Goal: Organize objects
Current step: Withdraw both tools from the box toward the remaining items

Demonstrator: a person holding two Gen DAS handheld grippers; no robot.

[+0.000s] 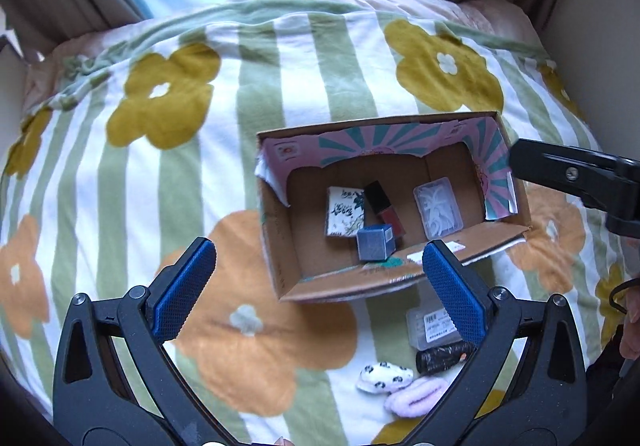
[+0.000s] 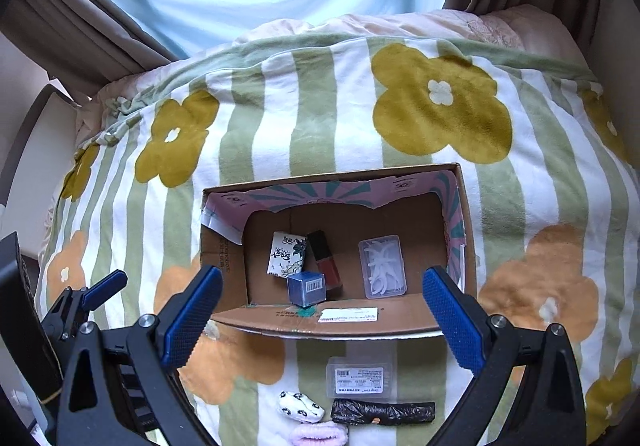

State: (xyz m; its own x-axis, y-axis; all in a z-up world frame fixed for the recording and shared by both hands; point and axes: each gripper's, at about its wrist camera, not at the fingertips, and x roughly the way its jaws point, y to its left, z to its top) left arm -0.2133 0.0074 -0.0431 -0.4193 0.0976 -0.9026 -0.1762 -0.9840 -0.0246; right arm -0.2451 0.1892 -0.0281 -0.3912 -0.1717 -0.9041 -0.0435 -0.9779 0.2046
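Both tools, left tool [image 1: 319, 282] and right tool [image 2: 322, 308], hang wide apart and empty over the bed [image 2: 320, 106], probably lining up on the leftovers, clear case [image 2: 359, 376], black roll [image 2: 383, 412], hair clips [image 2: 301, 411], lying by the cardboard box's [image 2: 340, 320] near wall.

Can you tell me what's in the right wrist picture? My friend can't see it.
An open cardboard box sits on a flowery striped blanket, holding a blue cube, a red bottle, a patterned packet and a clear case. The right gripper hovers over it, jaws open and empty.
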